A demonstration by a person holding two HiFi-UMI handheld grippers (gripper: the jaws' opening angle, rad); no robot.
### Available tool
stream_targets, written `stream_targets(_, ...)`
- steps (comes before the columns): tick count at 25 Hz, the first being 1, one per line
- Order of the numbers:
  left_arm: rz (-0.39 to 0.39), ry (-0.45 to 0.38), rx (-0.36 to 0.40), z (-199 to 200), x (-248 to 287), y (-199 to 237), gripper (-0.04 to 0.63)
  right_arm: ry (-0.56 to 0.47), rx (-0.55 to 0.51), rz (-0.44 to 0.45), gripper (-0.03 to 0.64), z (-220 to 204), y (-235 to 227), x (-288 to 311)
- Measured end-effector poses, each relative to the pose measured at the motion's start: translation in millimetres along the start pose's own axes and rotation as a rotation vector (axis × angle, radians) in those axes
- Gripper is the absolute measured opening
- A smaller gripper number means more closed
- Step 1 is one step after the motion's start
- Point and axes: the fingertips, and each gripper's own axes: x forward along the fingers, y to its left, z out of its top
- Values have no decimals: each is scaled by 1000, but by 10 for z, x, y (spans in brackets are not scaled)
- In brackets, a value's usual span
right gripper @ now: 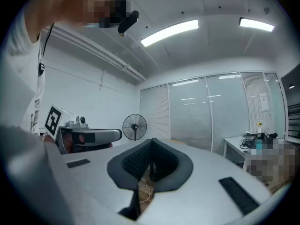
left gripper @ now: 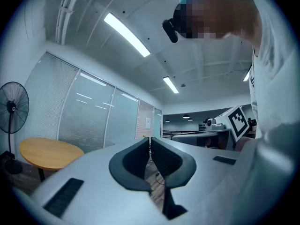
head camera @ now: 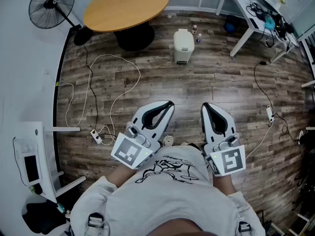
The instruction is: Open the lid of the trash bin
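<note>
The white trash bin (head camera: 183, 46) stands on the wood floor (head camera: 221, 82) with its lid (head camera: 183, 36) down. The round table (head camera: 127, 6) is just to the bin's left, and small bottles (head camera: 196, 31) stand just beside it on the right. Well short of the bin, at the person's chest, the left tool (head camera: 169, 105) and right tool (head camera: 205, 106) point toward it. Each has its jaws pressed together with nothing between them.

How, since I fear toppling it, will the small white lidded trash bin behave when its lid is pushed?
The small white trash bin looks like plastic, so probably light. It stands taller than wide, unsupported on the smooth wood-plank floor, so a push may slide or tip it. Its closed lid looks rigid.
</note>
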Motion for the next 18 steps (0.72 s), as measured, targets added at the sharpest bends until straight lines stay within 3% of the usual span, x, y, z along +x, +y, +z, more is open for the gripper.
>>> stream_targets(9,3,33,-15,-51,-116,125,26,8,-1,-18,6,-22,112,128)
stream_targets(18,23,35,-26,-150,50,349,26,9,22,-13,6,-88,-76,373)
